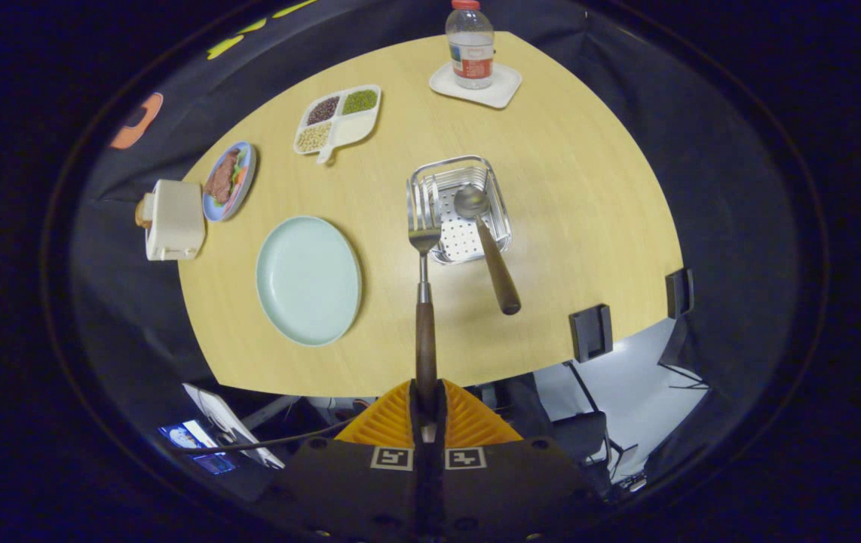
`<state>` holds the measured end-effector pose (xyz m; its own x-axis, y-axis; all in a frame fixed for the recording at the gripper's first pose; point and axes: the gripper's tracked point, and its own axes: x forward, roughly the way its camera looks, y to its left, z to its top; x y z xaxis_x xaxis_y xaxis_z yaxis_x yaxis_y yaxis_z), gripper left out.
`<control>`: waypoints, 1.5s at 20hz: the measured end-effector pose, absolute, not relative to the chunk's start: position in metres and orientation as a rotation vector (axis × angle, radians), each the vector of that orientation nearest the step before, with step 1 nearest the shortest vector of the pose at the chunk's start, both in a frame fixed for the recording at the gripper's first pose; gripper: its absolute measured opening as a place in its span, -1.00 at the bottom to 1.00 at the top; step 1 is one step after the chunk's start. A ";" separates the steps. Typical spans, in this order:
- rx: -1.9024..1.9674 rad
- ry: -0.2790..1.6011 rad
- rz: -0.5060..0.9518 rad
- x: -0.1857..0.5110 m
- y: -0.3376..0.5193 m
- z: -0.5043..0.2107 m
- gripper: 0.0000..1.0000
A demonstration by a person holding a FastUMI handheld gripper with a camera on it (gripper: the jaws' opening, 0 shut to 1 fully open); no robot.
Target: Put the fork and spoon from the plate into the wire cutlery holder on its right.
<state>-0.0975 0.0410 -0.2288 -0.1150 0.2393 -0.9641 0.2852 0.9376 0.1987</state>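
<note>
My gripper [426, 400] is shut on the dark wooden handle of the fork [424, 249]. The fork points forward, well above the table, and its tines overlap the near left rim of the wire cutlery holder [500, 205]. The spoon [485, 243] stands in the holder, bowl down inside and wooden handle leaning out over the near rim. The pale green plate [308, 279] lies left of the holder with nothing on it.
A divided dish of beans [337, 121], a small plate of food [229, 181] and a cream toaster [173, 219] sit at the table's left side. A water bottle [470, 45] stands on a white coaster at the far edge. Two dark clamps [591, 332] grip the near right edge.
</note>
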 end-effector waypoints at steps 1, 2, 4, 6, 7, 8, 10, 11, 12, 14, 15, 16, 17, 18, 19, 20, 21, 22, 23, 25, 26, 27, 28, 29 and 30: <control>0.415 1.714 -0.045 -0.096 0.040 -0.233 -0.99; 0.423 1.725 -0.050 -0.094 0.037 -0.237 -0.99; 0.429 1.733 -0.060 -0.089 0.031 -0.244 -0.98; 0.440 1.745 -0.078 -0.085 0.027 -0.245 -0.98; 0.443 1.750 -0.085 -0.082 0.025 -0.246 -0.98; 0.441 1.755 -0.087 -0.081 0.024 -0.248 -0.98; 0.449 1.764 -0.083 -0.078 0.026 -0.250 -0.99; 0.452 1.771 -0.082 -0.078 0.026 -0.252 -0.96; 0.457 1.776 -0.082 -0.078 0.026 -0.253 -0.96; 0.471 1.774 -0.088 -0.074 0.026 -0.255 -0.95; 0.481 1.772 -0.085 -0.071 0.028 -0.254 -0.87; 0.483 1.766 -0.082 -0.069 0.029 -0.254 -0.84; 0.480 1.757 -0.084 -0.068 0.027 -0.253 -0.71; 0.478 1.752 -0.081 -0.068 0.028 -0.253 -0.61; 0.482 1.745 -0.072 -0.066 0.029 -0.250 -0.25; 0.485 1.735 -0.061 -0.066 0.032 -0.248 -0.15; 0.475 1.721 -0.055 -0.066 0.031 -0.246 0.14; 0.460 1.699 -0.050 -0.064 0.029 -0.244 0.43; 0.434 1.661 -0.053 -0.060 0.025 -0.241 0.71; 0.372 1.587 -0.054 -0.054 0.017 -0.230 0.93; 0.348 1.550 -0.052 -0.051 0.013 -0.223 0.93; 0.331 1.503 -0.042 -0.047 0.011 -0.213 0.94; 0.326 1.463 -0.041 -0.042 0.011 -0.203 0.94; 0.325 1.407 -0.035 -0.034 0.012 -0.192 0.94; 0.312 1.352 -0.026 -0.027 0.012 -0.182 0.94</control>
